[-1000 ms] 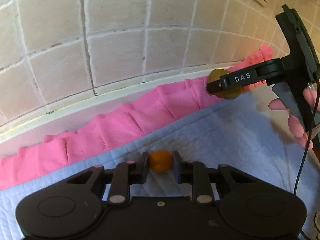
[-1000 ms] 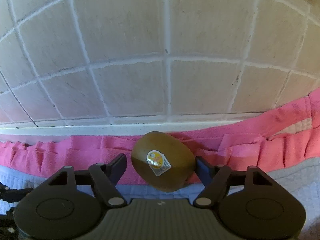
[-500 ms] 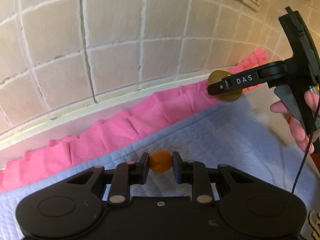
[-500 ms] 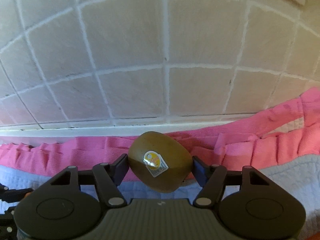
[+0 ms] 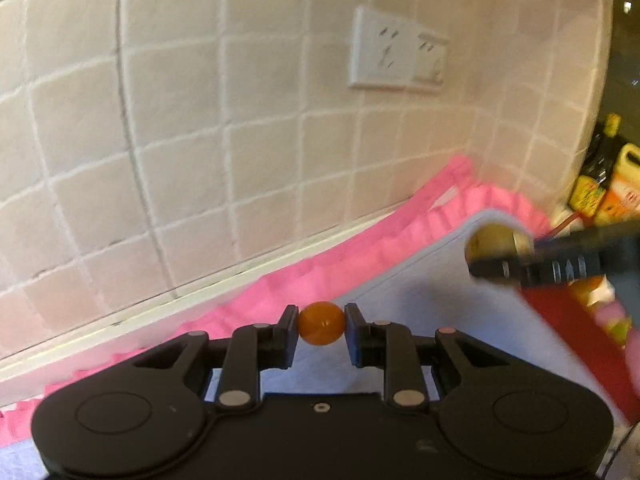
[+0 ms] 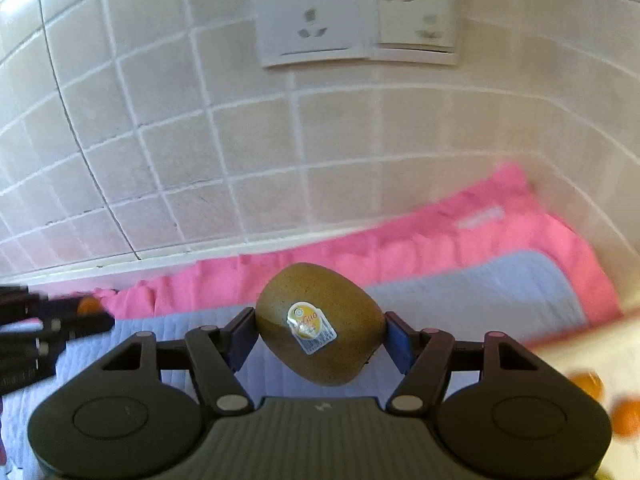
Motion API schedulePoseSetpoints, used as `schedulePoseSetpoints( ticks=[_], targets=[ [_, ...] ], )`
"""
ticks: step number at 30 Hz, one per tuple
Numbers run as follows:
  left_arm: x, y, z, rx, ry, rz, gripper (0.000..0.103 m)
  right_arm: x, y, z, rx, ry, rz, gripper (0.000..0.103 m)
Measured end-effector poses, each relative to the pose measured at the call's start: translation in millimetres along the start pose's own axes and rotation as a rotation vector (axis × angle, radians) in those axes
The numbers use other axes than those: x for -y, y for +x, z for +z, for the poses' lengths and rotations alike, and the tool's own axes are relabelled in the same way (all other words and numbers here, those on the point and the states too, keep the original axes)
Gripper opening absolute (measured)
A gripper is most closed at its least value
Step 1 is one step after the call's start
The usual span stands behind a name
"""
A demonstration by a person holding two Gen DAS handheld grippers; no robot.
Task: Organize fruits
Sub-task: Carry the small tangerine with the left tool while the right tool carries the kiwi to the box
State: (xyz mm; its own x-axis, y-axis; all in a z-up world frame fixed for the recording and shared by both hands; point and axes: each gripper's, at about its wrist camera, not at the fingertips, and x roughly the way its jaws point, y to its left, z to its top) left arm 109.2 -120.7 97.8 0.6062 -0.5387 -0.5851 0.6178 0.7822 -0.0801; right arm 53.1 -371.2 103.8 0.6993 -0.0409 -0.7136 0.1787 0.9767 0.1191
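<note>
My left gripper (image 5: 321,330) is shut on a small round orange fruit (image 5: 322,329) and holds it above the light blue quilted cloth (image 5: 420,296). My right gripper (image 6: 320,336) is shut on a brown kiwi (image 6: 320,322) with a yellow sticker, held above the same cloth (image 6: 480,292). In the left wrist view the right gripper (image 5: 500,260) is at the right, blurred, with the kiwi (image 5: 494,240) in it. In the right wrist view the left gripper (image 6: 76,316) shows at the left edge with its orange fruit (image 6: 89,305).
A pink cloth (image 5: 340,264) lies under the blue one, along a tiled wall with a socket plate (image 5: 396,60). Bottles (image 5: 612,184) stand at the far right. A red surface (image 5: 568,344) and blurred orange fruits (image 6: 588,384) lie at the right.
Both grippers have lifted and swung to the right with their fruits. The wall socket, the bottles and the red surface have come into view.
</note>
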Motion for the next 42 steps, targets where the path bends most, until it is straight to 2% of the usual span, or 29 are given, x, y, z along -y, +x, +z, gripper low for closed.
schedulePoseSetpoints(
  ticks=[3,7,17,21,27,33,36,42],
  targets=[
    [19.7,-8.8,6.2,0.016,-0.006,-0.059,0.028,15.9,-30.1,-24.5,0.001,0.063,-0.016,0.069],
    [62.7,-12.6,8.2,0.017,0.076,-0.108,0.028,45.4,-66.0,-56.7,0.0,0.14,-0.059,0.069],
    [178.4,19.1,22.9,-0.003,0.231,-0.283,0.028,147.2,-146.4,-116.9,0.019,0.334,-0.273,0.069],
    [216.7,37.5,36.8,-0.005,0.27,-0.345,0.028,177.5,-159.1,-137.5,-0.01,0.386,-0.326,0.069],
    [277.3,75.3,57.6,-0.02,0.31,-0.427,0.028,197.8,-169.9,-148.2,-0.013,0.392,-0.356,0.069],
    [328.3,124.4,69.9,-0.082,0.327,-0.497,0.028,213.5,-171.7,-153.3,-0.044,0.4,-0.366,0.069],
    [355.9,149.6,70.6,-0.121,0.348,-0.505,0.028,220.1,-169.5,-156.4,-0.063,0.419,-0.354,0.069],
    [396.6,197.6,61.0,-0.227,0.344,-0.47,0.028,231.4,-164.6,-159.2,-0.095,0.442,-0.319,0.069]
  ],
)
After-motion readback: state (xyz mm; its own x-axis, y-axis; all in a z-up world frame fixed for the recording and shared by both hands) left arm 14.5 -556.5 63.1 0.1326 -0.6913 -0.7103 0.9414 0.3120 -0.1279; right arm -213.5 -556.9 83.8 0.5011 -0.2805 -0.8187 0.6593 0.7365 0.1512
